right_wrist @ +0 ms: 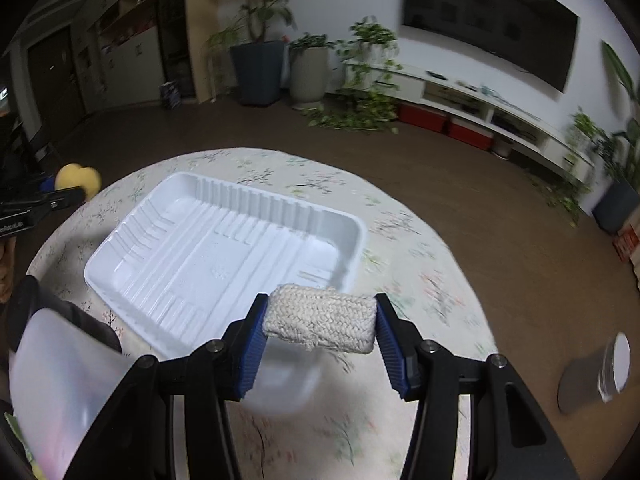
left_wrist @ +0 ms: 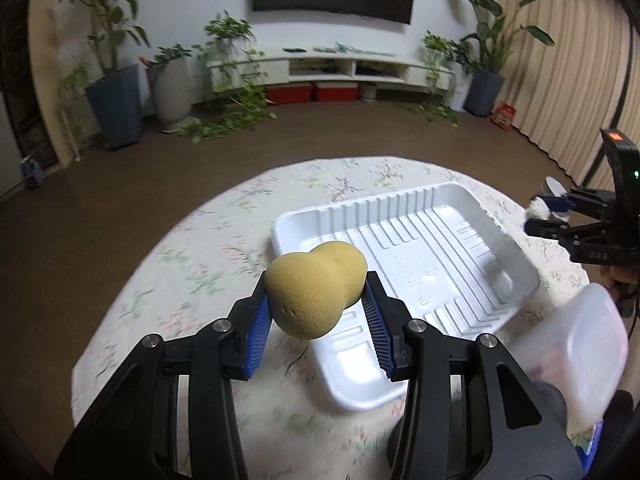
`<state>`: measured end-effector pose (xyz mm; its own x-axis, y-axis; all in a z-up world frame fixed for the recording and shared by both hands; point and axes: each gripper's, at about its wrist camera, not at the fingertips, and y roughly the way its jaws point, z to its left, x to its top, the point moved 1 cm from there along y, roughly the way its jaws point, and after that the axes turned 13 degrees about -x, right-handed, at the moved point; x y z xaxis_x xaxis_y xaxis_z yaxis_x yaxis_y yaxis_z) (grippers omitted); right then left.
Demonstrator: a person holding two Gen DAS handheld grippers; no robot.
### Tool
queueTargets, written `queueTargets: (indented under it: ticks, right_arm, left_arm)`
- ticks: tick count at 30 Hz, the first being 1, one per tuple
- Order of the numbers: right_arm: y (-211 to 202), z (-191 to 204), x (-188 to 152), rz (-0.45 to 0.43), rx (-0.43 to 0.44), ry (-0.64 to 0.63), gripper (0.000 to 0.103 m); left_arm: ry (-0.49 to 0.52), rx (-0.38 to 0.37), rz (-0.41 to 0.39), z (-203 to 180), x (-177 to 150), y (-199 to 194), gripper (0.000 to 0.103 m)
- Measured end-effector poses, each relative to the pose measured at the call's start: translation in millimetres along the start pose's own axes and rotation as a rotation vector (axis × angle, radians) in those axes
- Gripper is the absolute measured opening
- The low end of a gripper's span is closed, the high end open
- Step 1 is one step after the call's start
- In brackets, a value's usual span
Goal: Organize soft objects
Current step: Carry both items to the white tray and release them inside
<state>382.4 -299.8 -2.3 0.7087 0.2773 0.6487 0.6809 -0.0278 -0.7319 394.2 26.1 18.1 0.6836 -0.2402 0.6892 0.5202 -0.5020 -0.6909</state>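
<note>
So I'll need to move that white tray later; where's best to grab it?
Pinch the white tray at its raised rim on the near long side, coming from above and toward you. It lies flat, empty, and its thin lip suits a gripper.

You can read little here. The black body of the right gripper point(left_wrist: 554, 216), seen from the left wrist view, carries the pale letters "DAS". The floor of the white ribbed plastic tray point(left_wrist: 404, 276) bears embossed characters and a small mark, too faint to spell out. White lettering on the left gripper point(right_wrist: 60, 196) in the right wrist view is cut off and unreadable.
</note>
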Motion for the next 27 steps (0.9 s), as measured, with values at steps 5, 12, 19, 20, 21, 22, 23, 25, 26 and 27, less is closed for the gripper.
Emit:
queueTargets:
  ticks: [5,12,19,20,21,22,23,25,26,27]
  right_arm:
    - [26,18,9,0.022,0.039,-0.054,0.054]
    - [55,30,11,0.06,0.049,-0.094,0.054]
    - [68,42,4,0.081,0.043,-0.133,0.055]
    - [69,43,4,0.08,0.039,-0.134,0.055]
    - [70,44,4,0.081,0.036,-0.136,0.055]
    - [70,45,3,0.082,0.035,-0.136,0.055]
    - [71,45,3,0.082,0.033,-0.135,0.055]
    - [70,46,2,0.077,0.028,-0.137,0.055]
    - [69,46,1,0.077,0.025,-0.138,0.056]
    - [68,46,1,0.077,0.023,-0.14,0.057]
  left_arm:
    - [0.042,-0.016,0.062,-1,-2,33,0.041]
    - [0.063,-0.022,0.129,-1,-10,55,0.042]
    - [0.103,0.007,0.14,-7,-12,62,0.047]
    - [0.115,0.012,0.144,-9,-13,63,0.047]
    - [0.119,0.012,0.149,-11,-13,64,0.048]
    - [0.121,0.011,0.157,-12,-13,65,0.049]
    - [0.125,0.01,0.161,-13,-14,66,0.05]
    - [0.127,-0.001,0.168,-16,-13,67,0.053]
    - [0.127,-0.005,0.167,-16,-13,66,0.055]
    - [0.125,-0.004,0.164,-16,-12,66,0.056]
